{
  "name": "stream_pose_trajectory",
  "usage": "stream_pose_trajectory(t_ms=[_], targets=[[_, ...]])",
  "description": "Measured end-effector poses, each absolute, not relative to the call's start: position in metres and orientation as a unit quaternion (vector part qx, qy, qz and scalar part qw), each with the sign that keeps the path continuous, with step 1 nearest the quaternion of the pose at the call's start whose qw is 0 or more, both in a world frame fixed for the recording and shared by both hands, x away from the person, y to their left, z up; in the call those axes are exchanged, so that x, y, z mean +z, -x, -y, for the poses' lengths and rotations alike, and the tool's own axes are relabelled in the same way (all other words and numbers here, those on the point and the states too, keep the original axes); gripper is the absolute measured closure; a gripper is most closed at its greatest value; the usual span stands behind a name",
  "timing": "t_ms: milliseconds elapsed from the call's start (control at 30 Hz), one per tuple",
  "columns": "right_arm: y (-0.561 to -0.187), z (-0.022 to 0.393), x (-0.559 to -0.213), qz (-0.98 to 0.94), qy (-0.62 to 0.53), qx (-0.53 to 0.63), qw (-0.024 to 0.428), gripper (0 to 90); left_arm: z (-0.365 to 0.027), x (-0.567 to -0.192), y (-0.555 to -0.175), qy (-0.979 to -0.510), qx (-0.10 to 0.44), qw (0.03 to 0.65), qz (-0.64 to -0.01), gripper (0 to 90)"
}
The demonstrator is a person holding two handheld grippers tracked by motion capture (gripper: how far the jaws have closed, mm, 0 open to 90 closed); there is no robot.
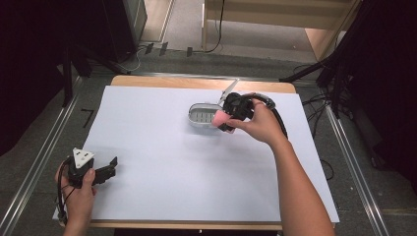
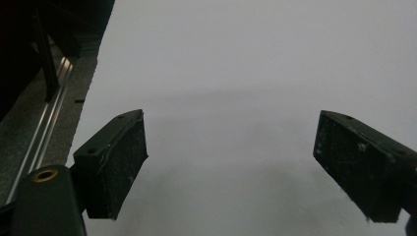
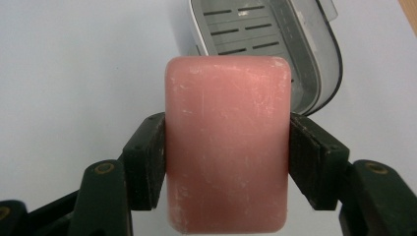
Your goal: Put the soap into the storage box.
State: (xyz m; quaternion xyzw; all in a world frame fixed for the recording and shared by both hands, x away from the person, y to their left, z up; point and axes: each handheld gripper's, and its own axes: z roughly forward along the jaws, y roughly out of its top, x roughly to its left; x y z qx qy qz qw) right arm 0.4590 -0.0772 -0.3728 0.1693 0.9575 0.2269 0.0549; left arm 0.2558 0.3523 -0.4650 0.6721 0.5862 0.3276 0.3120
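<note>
I hold the pink soap bar (image 3: 227,147) clamped by its long sides in the jaws of the right gripper (image 1: 227,119), just beside the open soap box (image 1: 201,115), probably to lay it flat inside, while the left gripper (image 1: 105,170) waits with jaws wide apart over the desk (image 1: 162,162).

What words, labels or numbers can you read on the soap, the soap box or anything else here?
None: there is no readable text.
The soap bears only scuffs.
The box shows only drain slots.
The sheet is blank.
The dark mark on the floor left of the table is too small to read.
</note>
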Motion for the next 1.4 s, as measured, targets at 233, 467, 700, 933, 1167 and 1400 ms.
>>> stream_pose_trajectory(t_ms=[233,467,700,933,1167,1400], targets=[[-0.467,0.068,-0.37,-0.96,-0.158,0.225,0.06,38.5,-0.353,-0.465,-0.256,-0.672,0.327,0.313,-0.586,13.6],[-0.474,0.06,-0.367,-0.961,-0.149,0.224,0.058,38.5,-0.353,-0.465,-0.256,-0.672,0.325,0.313,-0.587,13.6],[-0.483,0.049,-0.362,-0.964,-0.135,0.223,0.061,38.5,-0.353,-0.465,-0.256,-0.671,0.324,0.314,-0.588,13.6],[-0.489,0.04,-0.361,-0.968,-0.114,0.212,0.068,38.5,-0.354,-0.465,-0.256,-0.67,0.324,0.316,-0.589,13.6],[-0.497,0.026,-0.362,-0.973,-0.09,0.202,0.068,38.5,-0.354,-0.465,-0.256,-0.669,0.323,0.317,-0.59,13.6],[-0.505,0.018,-0.367,-0.976,-0.081,0.19,0.07,38.5,-0.354,-0.465,-0.256,-0.668,0.322,0.318,-0.59,13.6]])
